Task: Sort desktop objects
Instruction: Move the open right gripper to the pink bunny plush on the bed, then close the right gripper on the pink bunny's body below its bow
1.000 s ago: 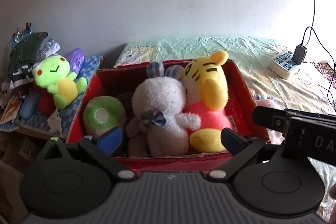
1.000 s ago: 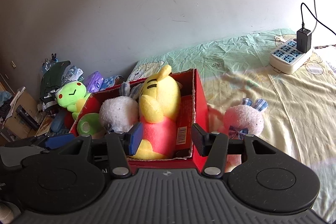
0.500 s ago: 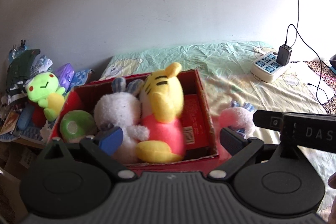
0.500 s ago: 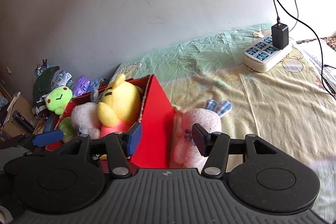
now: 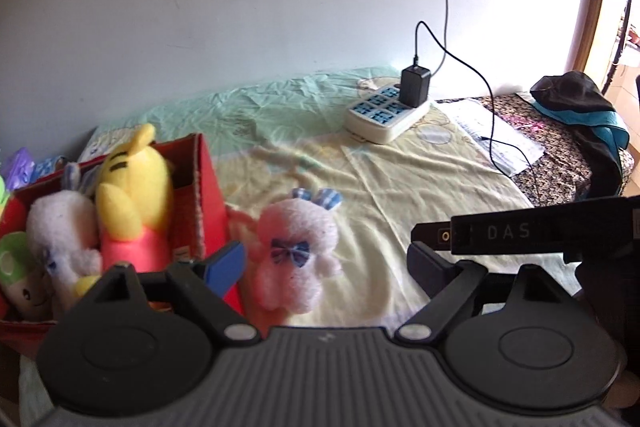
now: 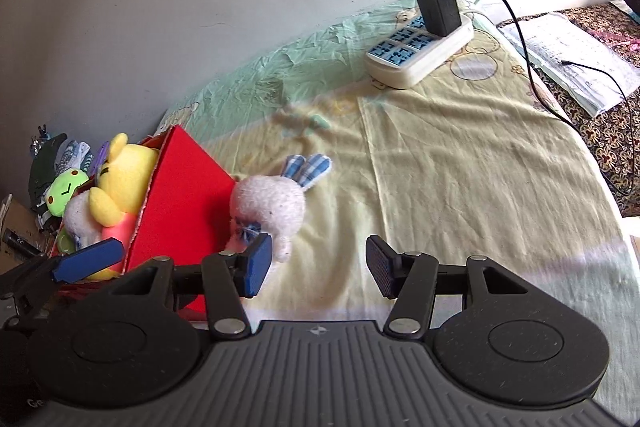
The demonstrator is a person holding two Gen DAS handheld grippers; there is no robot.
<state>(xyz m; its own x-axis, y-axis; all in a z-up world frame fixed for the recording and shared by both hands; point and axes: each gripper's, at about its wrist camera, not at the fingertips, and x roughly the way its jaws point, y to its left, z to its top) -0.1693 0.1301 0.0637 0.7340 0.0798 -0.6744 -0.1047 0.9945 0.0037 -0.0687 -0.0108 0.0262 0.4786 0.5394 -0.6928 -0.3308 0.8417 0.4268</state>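
Item: pink plush rabbit with blue checked ears [image 5: 298, 251], lying on the yellow-green sheet [image 6: 460, 163], just beside the red cardboard box [image 6: 180, 195] of plush toys. Your left tongs [image 5: 326, 263] and right tongs [image 6: 320, 263] gape wide, both empty. Risk: a shallow pinch on fur may slip; your left fingertip may snag the box wall.

A pink plush rabbit [image 5: 294, 247] with blue checked ears lies just beside the toy-filled red box [image 5: 210, 195].

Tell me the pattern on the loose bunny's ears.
Blue-and-white check on the bunny's ears, clearest in the right wrist view.
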